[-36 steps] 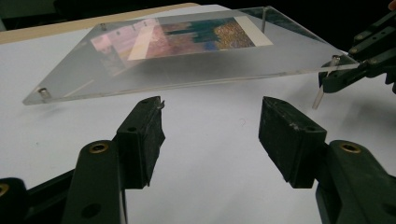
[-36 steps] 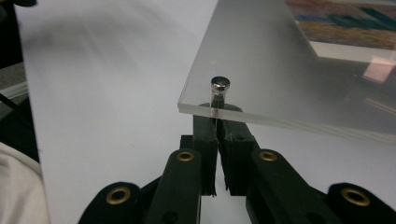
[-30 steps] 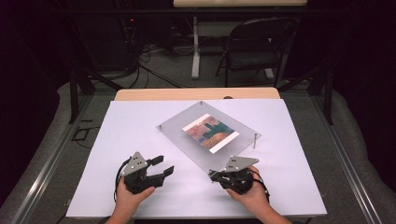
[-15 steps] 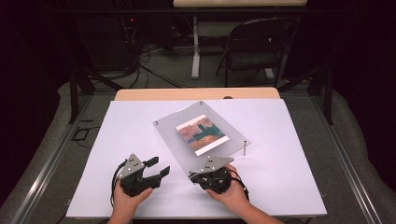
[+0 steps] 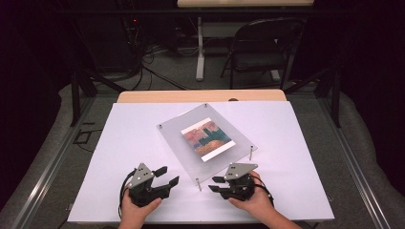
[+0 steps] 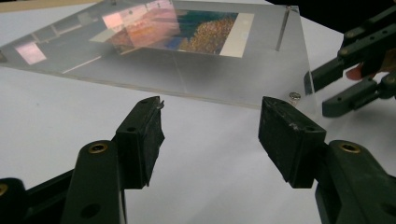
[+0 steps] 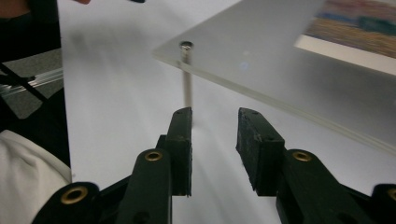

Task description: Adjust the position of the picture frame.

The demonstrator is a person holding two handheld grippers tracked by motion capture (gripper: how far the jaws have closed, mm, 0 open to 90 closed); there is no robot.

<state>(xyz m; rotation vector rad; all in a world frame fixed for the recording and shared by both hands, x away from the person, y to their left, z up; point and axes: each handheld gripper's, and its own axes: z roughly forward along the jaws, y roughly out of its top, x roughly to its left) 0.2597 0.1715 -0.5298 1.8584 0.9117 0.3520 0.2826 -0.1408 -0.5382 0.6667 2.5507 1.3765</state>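
Observation:
A clear acrylic frame (image 5: 176,138) with a colourful picture (image 5: 206,138) stands on thin metal legs on the white table. My right gripper (image 5: 215,184) is just right of the frame's near corner leg (image 5: 199,183). Its jaws have just been opening and hold nothing. In the right gripper view the right gripper (image 7: 212,135) points at that leg (image 7: 187,84), which stands just beyond the left jaw, under the frame (image 7: 280,70). My left gripper (image 5: 167,175) rests open at the front left. In its own view, the left gripper (image 6: 210,126) faces the frame (image 6: 187,74) and the right gripper (image 6: 322,91).
The white table top (image 5: 296,143) has bare room to the right and left of the frame. A wooden edge (image 5: 200,96) runs along the back. A dark chair (image 5: 260,52) and cables sit on the floor behind.
The frame has swung and shifted left, its near corner now nearer the front. The right gripper went left with it, then drew back right with its jaws apart. The left gripper stayed put.

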